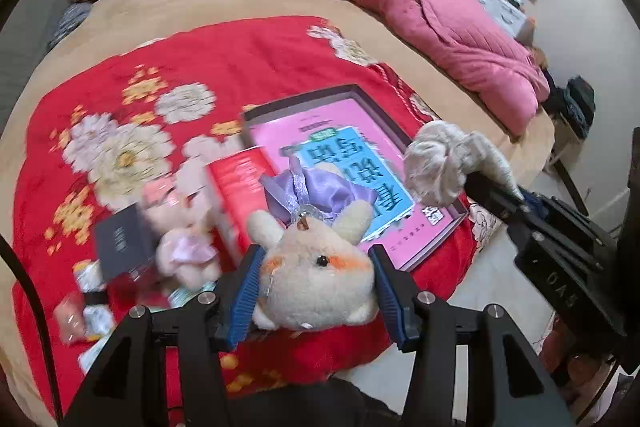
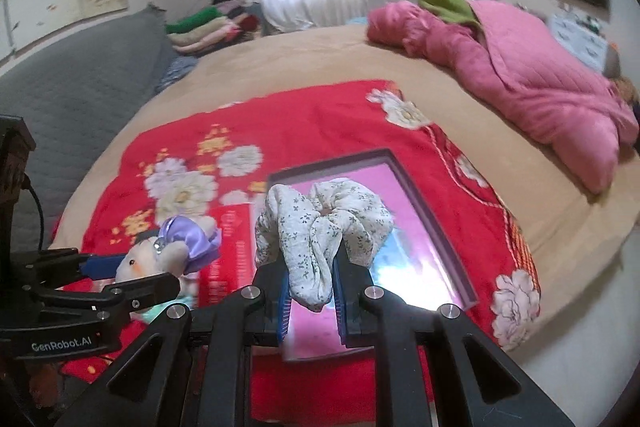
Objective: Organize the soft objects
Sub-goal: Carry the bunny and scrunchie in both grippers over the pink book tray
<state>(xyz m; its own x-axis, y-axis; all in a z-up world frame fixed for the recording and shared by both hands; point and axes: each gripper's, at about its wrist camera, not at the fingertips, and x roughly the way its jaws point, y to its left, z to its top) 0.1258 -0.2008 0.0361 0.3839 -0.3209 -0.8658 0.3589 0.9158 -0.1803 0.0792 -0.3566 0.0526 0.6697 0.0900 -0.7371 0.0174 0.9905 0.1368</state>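
Red floral quilt [image 1: 248, 67] covers a tan bed [image 2: 320, 63]; crumpled pink duvet [image 2: 520, 67] behind. Left gripper [image 1: 316, 281] clamps a cream plush hamster in purple satin dress [image 1: 316, 267], head toward camera, dress pointing away. Right gripper [image 2: 310, 297] pinches a white floral scrunchie [image 2: 320, 223], upright above a shallow pink-lined box [image 2: 436, 195].

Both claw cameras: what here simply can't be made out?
- Left wrist view: small packets beside the grey booklet, smeared by blur.
- Right wrist view: shallow box, contents hidden by the floral cloth and glare.
- Plush toy: underside hidden between the left claw fingers.
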